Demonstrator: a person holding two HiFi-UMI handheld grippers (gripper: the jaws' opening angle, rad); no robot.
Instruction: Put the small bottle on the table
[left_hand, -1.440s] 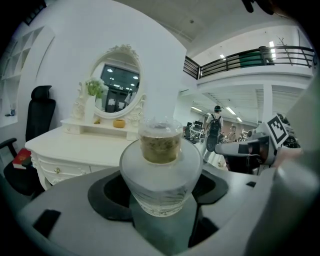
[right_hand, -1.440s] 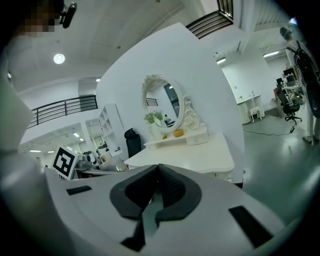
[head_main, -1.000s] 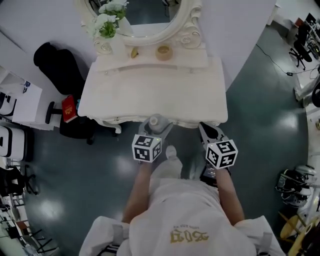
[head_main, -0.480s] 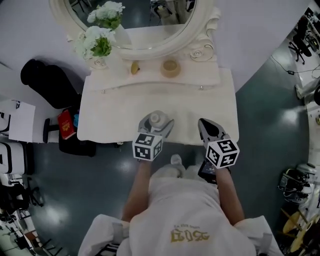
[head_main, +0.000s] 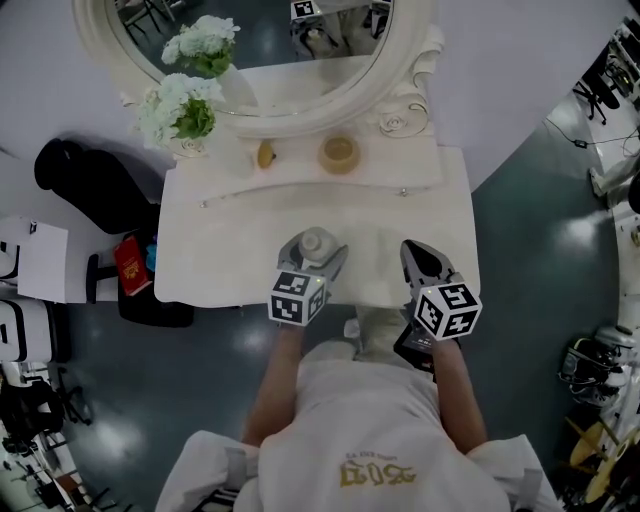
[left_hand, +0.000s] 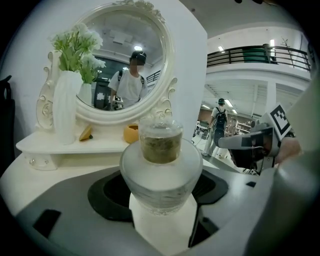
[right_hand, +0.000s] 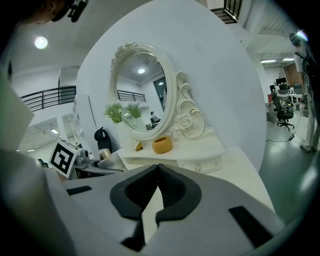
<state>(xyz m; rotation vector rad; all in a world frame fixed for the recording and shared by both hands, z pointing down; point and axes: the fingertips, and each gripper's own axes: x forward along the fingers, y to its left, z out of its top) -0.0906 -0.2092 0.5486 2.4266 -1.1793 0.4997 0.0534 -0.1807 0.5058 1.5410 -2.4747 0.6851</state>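
Observation:
The small bottle (head_main: 314, 240) is clear glass with a wide body and a narrow neck holding something brownish (left_hand: 160, 145). My left gripper (head_main: 312, 256) is shut on its body and carries it upright just above the front part of the white dressing table (head_main: 220, 250). In the left gripper view the dark pads (left_hand: 107, 192) clasp the bottle from both sides. To its right my right gripper (head_main: 414, 252) hangs over the table's front right with its jaws shut and nothing held, the ribbed pads (right_hand: 170, 187) meeting at the tips.
At the back a raised shelf carries a white vase of flowers (head_main: 180, 105), a small yellow object (head_main: 265, 155) and a yellow cup (head_main: 340, 153) under an oval mirror (head_main: 260, 50). A black bag (head_main: 75, 180) and a red item (head_main: 130, 265) lie left of the table.
Both grippers have travelled forward from the table's front edge to over its top, the left one still carrying the bottle. The table and mirror now sit closer.

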